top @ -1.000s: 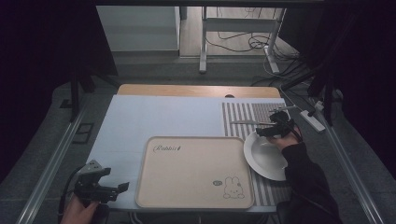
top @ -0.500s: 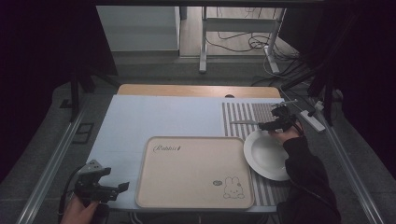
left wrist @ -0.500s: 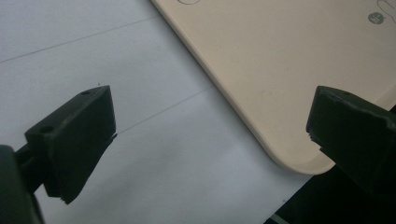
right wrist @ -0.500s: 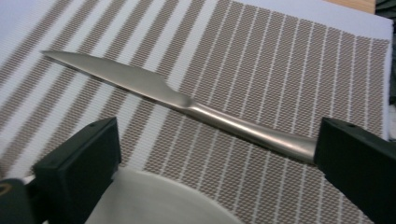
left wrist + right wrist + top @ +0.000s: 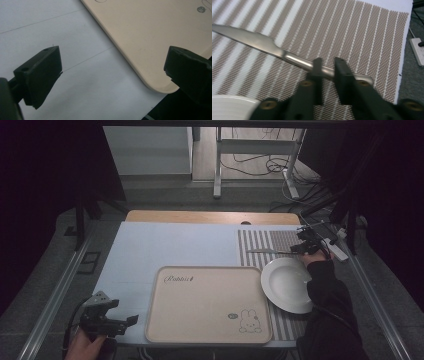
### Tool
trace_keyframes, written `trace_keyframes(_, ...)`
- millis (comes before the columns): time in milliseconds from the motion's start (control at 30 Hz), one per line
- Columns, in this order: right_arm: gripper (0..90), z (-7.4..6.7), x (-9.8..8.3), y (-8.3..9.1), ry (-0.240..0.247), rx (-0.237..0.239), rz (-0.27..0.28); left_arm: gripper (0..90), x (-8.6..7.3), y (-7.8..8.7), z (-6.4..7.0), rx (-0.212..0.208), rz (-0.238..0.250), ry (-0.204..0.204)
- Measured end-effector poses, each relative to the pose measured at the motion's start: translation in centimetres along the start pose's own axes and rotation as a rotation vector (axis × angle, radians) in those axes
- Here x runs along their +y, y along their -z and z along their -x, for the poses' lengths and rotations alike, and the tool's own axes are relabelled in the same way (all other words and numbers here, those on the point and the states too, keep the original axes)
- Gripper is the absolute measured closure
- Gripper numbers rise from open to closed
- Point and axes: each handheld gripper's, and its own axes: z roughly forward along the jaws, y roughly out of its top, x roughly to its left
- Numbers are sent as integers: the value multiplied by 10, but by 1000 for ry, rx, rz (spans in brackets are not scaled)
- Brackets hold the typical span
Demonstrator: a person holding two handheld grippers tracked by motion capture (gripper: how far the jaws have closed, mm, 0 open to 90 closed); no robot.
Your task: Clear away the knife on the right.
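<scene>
1. Right gripper has its two black jaws clamped on the handle of the plain silver metal table knife; the jaws have just been closing, and the handle sits between the pads.
2. That knife lies on the brown-and-white striped woven placemat at the table's far right, just beyond the round white ceramic plate, apart from its rim.
3. Its long axis runs across the table, roughly parallel to the far edge; the blade tip points toward the person's left and the handle end toward the right gripper.
4. Handling, as a judgement: the knife is stiff, thin and fairly light, and smooth polished steel is slippery, so it could swivel or slide in a narrow pinch.
5. The hold is near the handle's rear half; a grip closer to the handle's middle would balance the blade's weight better.
6. Lying flat on the mat, it gives little height to pinch, so the pads need to squeeze the handle's sides squarely.
7. Left gripper has its jaws spread wide with nothing between them, hovering over the pale blue table cover beside the near corner of the beige rounded plastic tray.
</scene>
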Motion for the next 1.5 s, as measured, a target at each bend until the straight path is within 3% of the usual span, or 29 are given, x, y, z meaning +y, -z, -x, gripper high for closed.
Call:
trace_keyframes(133,900,6,3,-10,-15,-6,-19,27,0,0,0,0,-1,-1)
trace_keyframes(367,900,13,4,-23,-41,-61,-21,28,0,0,0,3,-2,-4)
trace_keyframes(467,900,15,1,-23,-40,-54,-18,29,0,0,1,3,-1,-3)
trace_keyframes(600,900,11,-2,-18,3,-51,-63,29,0,0,1,5,-3,-7)
trace_keyframes(900,900,5,-15,-3,50,29,-131,31,0,-1,1,6,-8,-4)
trace_keyframes(1067,900,6,-21,2,36,86,-144,32,0,-1,1,8,-10,-4)
trace_keyframes(1333,900,8,-20,3,34,117,-165,33,0,-1,1,10,-13,-5)
trace_keyframes(1433,831,8,-19,4,37,100,-143,33,1,-1,1,10,-13,-3)
trace_keyframes(1500,647,10,-13,7,5,82,-93,33,1,-1,1,10,-13,-3)
